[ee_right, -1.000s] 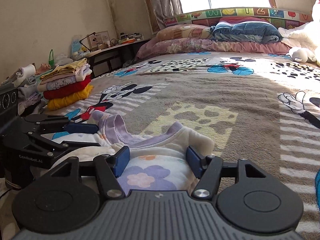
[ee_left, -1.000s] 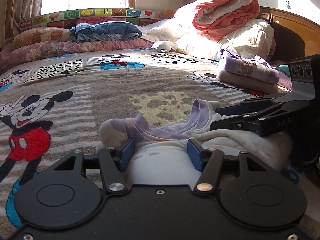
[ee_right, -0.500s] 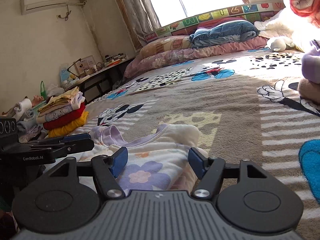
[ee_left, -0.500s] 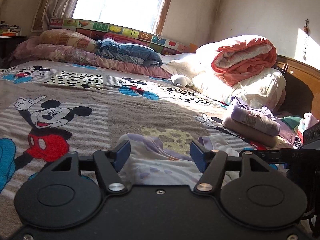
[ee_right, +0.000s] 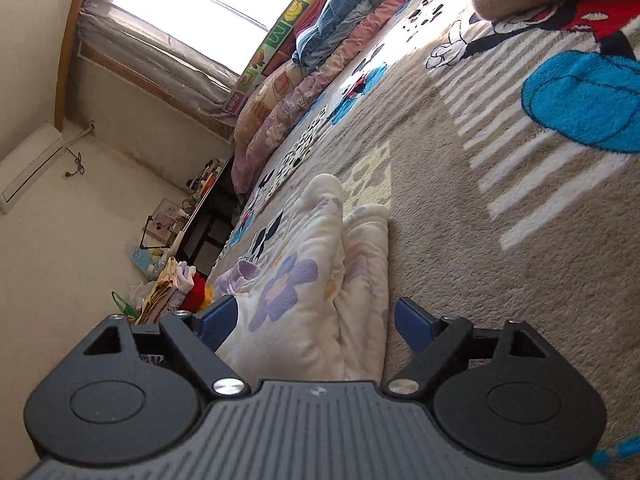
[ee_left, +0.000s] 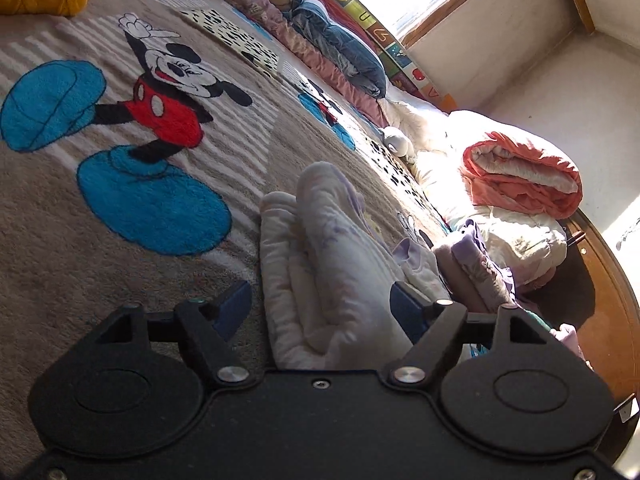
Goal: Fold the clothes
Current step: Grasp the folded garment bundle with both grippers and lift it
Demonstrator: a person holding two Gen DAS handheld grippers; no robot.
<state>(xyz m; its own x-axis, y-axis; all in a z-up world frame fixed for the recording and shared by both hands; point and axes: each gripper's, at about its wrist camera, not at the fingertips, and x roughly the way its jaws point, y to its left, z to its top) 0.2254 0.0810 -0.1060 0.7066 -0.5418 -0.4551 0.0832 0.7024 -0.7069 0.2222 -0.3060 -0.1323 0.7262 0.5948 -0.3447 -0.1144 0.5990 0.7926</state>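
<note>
A cream quilted child's garment with purple flowers and lilac trim lies bunched in folds on the Mickey Mouse bedspread. In the left wrist view the garment (ee_left: 332, 264) runs up between the open blue fingers of my left gripper (ee_left: 322, 308). In the right wrist view the same garment (ee_right: 316, 292) lies between the open blue fingers of my right gripper (ee_right: 316, 320). Neither gripper pinches the cloth. Both views are rolled sideways. Neither gripper shows in the other's view.
Folded lilac and beige clothes (ee_left: 472, 268) sit just right of the garment. A rolled orange quilt (ee_left: 520, 176) and white bedding lie by the wooden headboard (ee_left: 608, 280). A stack of folded clothes (ee_right: 172, 288) sits at the bed's left. Pillows (ee_right: 340, 32) line the window side.
Both grippers have rolled sideways, in opposite directions, and sit closer over the garment. The garment now lies bunched in long folds between each pair of fingers. Each gripper has dropped out of the other's view.
</note>
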